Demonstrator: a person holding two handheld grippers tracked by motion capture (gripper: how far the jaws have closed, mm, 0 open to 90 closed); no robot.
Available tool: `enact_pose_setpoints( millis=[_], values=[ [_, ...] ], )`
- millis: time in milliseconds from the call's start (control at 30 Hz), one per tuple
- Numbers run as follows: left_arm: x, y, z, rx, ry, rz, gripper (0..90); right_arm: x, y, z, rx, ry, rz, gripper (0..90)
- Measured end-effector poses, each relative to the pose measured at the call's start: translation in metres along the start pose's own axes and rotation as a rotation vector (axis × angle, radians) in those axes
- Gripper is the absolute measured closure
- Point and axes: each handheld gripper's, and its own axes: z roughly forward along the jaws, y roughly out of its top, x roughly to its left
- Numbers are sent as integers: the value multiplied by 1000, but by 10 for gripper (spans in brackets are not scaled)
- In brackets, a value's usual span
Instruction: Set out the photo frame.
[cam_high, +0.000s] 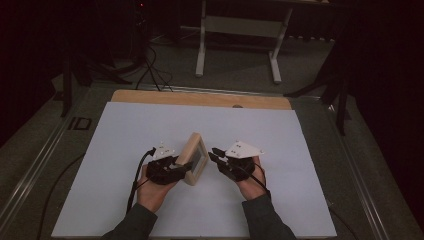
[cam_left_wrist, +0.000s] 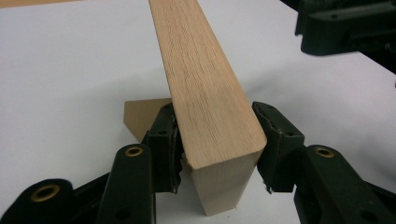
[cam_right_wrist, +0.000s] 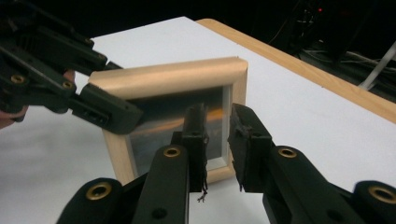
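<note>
One light wooden square picture frame (cam_high: 193, 159) is standing on the white worktop (cam_high: 115, 150); the left claw (cam_high: 176, 167) is clamping its edge, while the right claw (cam_high: 214, 154) is hovering just beside it, slightly parted.

One wooden frame (cam_high: 194, 157), apparently.

Dark room; grey carpet floor (cam_high: 240, 70); white table frame (cam_high: 239, 26) behind.

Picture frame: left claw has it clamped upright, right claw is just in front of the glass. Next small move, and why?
Probably ease the right claw forward to the picture frame. Its jaws stand slightly apart, aimed at the glass, gripping nothing, while the left claw is shut on the frame's wooden side and steadies it on the white table.
</note>
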Motion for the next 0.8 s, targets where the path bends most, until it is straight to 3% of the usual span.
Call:
enact_pose_setpoints(
  millis=[233,433,667,800],
  values=[
    [-7,1,2,10,-18,37,588,-3,3,-6,-26,-18,10,751],
    [-15,1,2,16,-3,83,600,-7,6,-11,-47,-35,19,752],
    [-23,-1,3,15,4,163,602,-9,7,-14,-61,-48,27,760],
    [-27,-3,3,14,-8,214,602,-9,7,-14,-65,-49,28,812]
  ],
)
